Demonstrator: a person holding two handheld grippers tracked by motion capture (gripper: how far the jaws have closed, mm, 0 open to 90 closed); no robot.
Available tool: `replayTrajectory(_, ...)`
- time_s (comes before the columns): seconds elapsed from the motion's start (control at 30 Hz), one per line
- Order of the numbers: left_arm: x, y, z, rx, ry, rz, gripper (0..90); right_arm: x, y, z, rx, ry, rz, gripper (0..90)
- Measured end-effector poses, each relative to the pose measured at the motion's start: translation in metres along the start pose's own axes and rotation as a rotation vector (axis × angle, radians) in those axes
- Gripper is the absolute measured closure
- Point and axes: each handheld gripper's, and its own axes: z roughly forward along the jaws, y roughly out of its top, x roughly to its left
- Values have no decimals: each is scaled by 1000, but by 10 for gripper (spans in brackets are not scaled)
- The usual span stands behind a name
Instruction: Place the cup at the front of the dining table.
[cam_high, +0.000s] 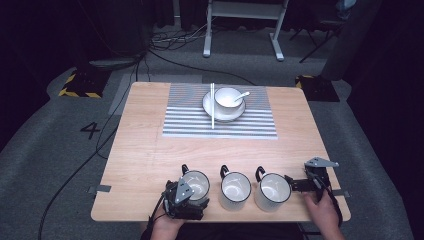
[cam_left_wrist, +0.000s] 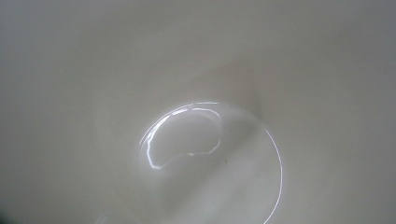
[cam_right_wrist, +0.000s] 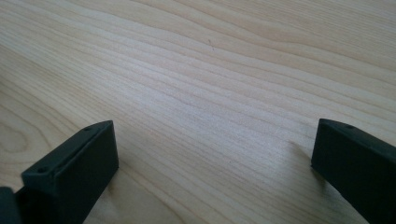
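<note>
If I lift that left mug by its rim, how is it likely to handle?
The left mug looks rigid and glossy inside, so probably slippery under the left gripper. Its handle sits on one side, so it may swing or tilt. It appears empty, likely fairly light.

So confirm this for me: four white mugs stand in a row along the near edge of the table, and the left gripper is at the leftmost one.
Not quite: the high view shows three white mugs in the row, not four: the leftmost mug, the middle mug and the right mug. The rest holds: they stand along the near edge of the table, and the left gripper is at the leftmost one.
</note>
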Motion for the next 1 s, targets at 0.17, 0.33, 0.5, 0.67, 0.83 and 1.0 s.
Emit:
replayTrajectory(0.17,2,1,-3,0,-35,-32,39,0,0,0,0,0,0,5)
replayTrajectory(0.33,-1,5,-9,6,-23,-6,39,0,0,0,0,1,0,5)
replayTrajectory(0.5,-3,15,-22,-4,-22,8,39,0,0,0,-1,1,0,5)
replayTrajectory(0.67,0,23,-31,5,-42,13,39,0,0,0,-1,0,-1,4)
replayTrajectory(0.83,-1,30,-37,8,-46,38,38,0,0,1,-4,-2,4,4)
replayTrajectory(1.0,1,41,-41,-14,-76,39,39,0,0,1,-3,-3,5,4)
